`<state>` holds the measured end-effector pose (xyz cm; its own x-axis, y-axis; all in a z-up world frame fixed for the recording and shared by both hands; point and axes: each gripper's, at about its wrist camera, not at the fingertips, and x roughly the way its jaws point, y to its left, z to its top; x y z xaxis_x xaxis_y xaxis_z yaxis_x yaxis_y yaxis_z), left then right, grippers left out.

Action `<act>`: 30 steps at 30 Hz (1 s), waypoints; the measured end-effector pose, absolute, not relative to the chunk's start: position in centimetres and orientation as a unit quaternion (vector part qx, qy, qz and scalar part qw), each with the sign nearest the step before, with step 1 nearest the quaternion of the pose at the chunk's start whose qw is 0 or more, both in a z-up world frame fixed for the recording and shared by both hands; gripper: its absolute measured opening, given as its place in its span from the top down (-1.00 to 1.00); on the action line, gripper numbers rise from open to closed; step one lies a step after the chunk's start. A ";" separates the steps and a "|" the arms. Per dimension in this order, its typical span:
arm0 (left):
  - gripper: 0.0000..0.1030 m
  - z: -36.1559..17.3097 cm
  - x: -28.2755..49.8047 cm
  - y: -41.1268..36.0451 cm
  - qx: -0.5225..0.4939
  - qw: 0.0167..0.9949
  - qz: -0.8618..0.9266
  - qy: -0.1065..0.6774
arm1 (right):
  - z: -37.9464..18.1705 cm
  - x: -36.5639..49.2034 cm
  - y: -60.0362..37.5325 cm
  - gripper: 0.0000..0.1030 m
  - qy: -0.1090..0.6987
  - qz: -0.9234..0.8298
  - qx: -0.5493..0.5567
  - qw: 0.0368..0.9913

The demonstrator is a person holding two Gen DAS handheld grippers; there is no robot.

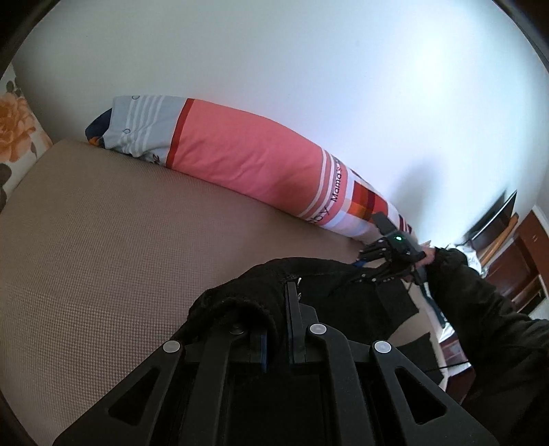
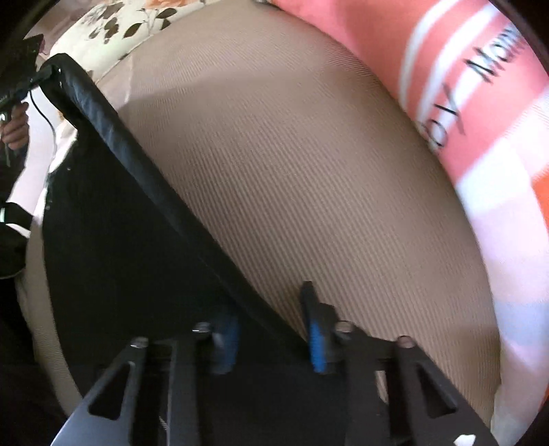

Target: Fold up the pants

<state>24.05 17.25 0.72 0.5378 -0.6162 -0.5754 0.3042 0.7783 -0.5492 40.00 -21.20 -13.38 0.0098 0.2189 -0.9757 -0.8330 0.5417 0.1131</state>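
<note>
Left gripper [image 1: 277, 322] jaws narrow, pinching black pants [image 1: 260, 284] edge, raised over the tan mattress [image 1: 103, 240]. Right gripper [image 2: 271, 329] jaws clamp the taut hem, which runs to the far corner. Left view alone shows the right gripper from outside, white wall [image 1: 308, 68], TV [image 1: 494, 216]; right view, floral pillow [image 2: 113, 24]. Pink bolster [image 1: 247, 154] lies beyond.

We're in a home bedroom here: a tan woven mattress cover [image 1: 113, 240] spreads across the near view, a long pink striped bolster pillow [image 1: 247, 164] lies along the far white wall [image 1: 308, 68], a floral pillow [image 1: 17, 137] sits at far left, and dark wooden furniture [image 1: 518, 260] stands at right.
</note>
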 end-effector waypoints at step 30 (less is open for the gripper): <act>0.67 -8.9 7.1 20.2 -0.084 0.766 -0.288 0.568 | -16.3 6.3 -21.4 0.91 0.532 0.250 -0.127 0.799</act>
